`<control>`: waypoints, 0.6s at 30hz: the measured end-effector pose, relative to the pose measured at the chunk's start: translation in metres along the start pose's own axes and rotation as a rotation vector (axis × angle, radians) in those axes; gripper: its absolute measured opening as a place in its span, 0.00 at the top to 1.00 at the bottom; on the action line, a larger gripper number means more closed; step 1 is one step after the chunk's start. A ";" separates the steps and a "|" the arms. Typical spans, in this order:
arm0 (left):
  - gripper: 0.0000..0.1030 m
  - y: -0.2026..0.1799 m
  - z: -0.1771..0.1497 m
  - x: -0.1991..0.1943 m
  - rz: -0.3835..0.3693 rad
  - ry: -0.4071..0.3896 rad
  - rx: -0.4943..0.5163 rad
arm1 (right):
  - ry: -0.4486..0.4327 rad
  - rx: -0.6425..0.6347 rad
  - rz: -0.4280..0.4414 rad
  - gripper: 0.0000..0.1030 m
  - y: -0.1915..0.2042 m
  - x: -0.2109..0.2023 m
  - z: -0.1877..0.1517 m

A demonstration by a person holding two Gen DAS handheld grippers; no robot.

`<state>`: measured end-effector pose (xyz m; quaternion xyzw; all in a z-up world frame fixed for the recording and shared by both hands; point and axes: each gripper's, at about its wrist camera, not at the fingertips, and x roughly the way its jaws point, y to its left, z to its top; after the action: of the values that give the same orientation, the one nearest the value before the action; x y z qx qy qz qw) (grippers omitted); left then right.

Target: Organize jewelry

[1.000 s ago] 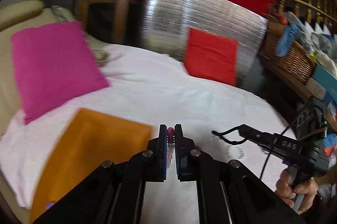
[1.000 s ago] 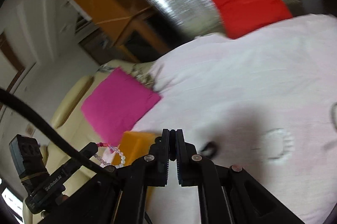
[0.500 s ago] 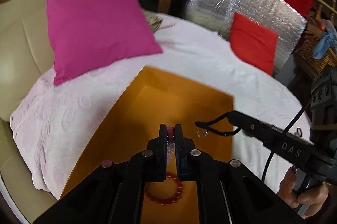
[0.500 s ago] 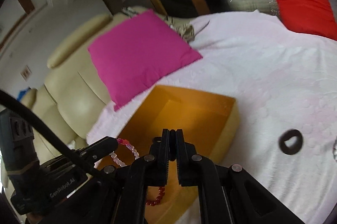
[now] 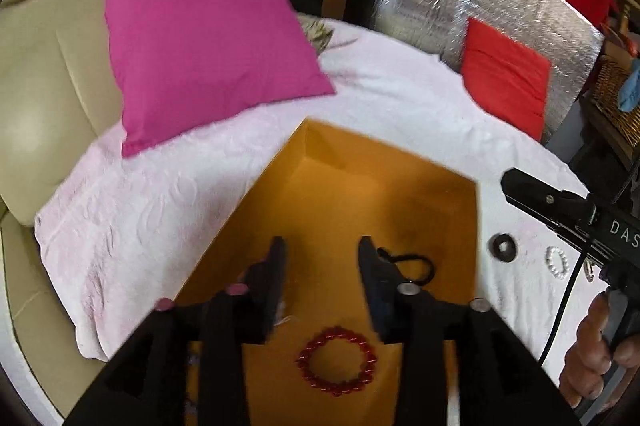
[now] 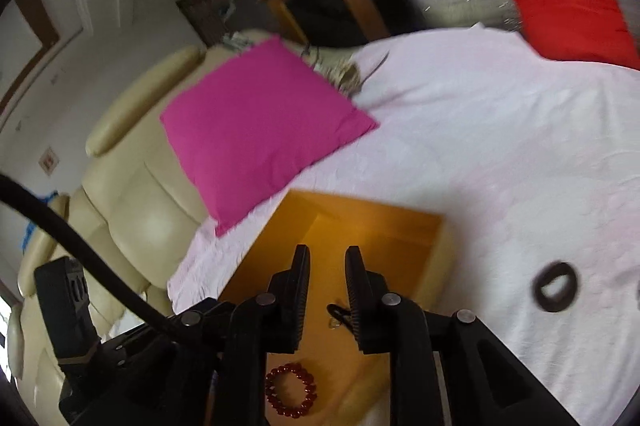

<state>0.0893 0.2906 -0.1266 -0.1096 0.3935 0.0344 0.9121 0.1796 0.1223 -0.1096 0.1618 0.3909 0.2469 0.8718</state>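
Two views, left wrist first: our left gripper (image 5: pixel 320 250) hangs over the orange box (image 5: pixel 400 161), its jaws just opened, nothing between them; the red bracelet (image 5: pixel 336 366) lies below, the black cord (image 5: pixel 416 264) beside the right jaw. Right wrist: our right gripper (image 6: pixel 327 258) has just parted slightly, empty. The dark ring (image 6: pixel 555 286) lies right of it on the bedsheet (image 6: pixel 500 129), nearer this hand.

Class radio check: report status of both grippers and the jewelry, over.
Left gripper and right gripper open over the orange box, jaws just opened. Red bracelet and black cord inside. Black ring still outside.
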 end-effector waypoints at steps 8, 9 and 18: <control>0.25 -0.087 0.004 -0.047 -0.052 -0.128 0.130 | -0.078 0.060 -0.124 0.80 -0.068 -0.094 -0.003; 0.21 -0.097 0.003 -0.050 -0.058 -0.141 0.143 | -0.092 0.081 -0.156 0.80 -0.084 -0.111 -0.006; 0.16 -0.239 -0.015 -0.060 -0.127 -0.246 0.333 | -0.194 0.207 -0.393 0.54 -0.180 -0.227 -0.029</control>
<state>0.0731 0.0560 -0.0516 0.0230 0.2720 -0.0756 0.9591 0.0824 -0.1498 -0.0772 0.1939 0.3526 0.0145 0.9153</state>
